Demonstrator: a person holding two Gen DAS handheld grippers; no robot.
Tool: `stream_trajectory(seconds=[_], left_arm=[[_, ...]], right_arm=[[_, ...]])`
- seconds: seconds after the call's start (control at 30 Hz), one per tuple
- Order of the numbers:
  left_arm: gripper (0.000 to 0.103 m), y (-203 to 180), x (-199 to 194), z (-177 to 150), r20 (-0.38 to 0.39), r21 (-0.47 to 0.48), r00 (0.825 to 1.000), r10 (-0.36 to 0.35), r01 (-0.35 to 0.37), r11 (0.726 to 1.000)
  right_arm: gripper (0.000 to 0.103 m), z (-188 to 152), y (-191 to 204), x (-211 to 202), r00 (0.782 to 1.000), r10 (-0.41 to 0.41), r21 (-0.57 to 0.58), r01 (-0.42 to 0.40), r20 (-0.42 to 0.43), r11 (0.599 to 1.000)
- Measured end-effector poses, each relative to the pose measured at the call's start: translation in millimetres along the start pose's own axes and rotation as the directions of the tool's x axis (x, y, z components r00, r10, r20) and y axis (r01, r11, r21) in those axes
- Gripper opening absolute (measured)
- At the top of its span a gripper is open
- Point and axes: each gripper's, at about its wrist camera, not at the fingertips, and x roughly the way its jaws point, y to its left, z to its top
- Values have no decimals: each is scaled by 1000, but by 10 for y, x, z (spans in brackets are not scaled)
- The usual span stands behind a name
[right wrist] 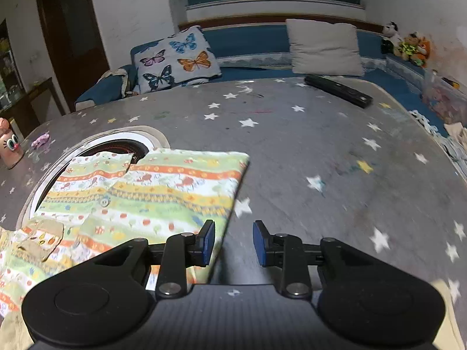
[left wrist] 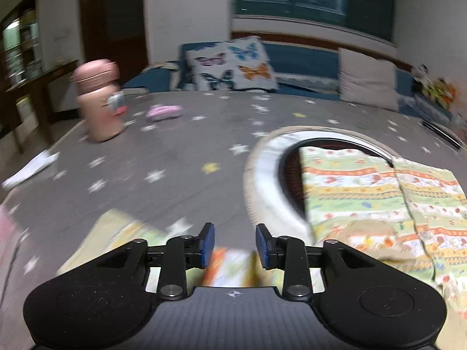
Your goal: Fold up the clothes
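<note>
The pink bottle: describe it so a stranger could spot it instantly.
Start at the grey star-printed tabletop and go to its far left edge. The tall pink lidded bottle stands upright there; the small pink lump beside it lies flat.

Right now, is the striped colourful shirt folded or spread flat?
Partly folded: the striped colourful shirt shows a straight doubled edge on its right side, one sleeve tucked across.

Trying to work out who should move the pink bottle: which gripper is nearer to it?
Left. The left gripper sees the pink bottle fairly near, ahead to its left. From the right gripper, the bottle sits far left, beyond the shirt.
</note>
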Motion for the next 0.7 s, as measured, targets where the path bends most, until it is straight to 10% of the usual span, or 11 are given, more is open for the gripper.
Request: stream_trajectory(seconds=[0.7], left_arm=[[41,-813,1240,674,-46,199,992,-114,121,972]], right_arm=[[21,378,-4,628,999,7,-37,-9,-34,999]])
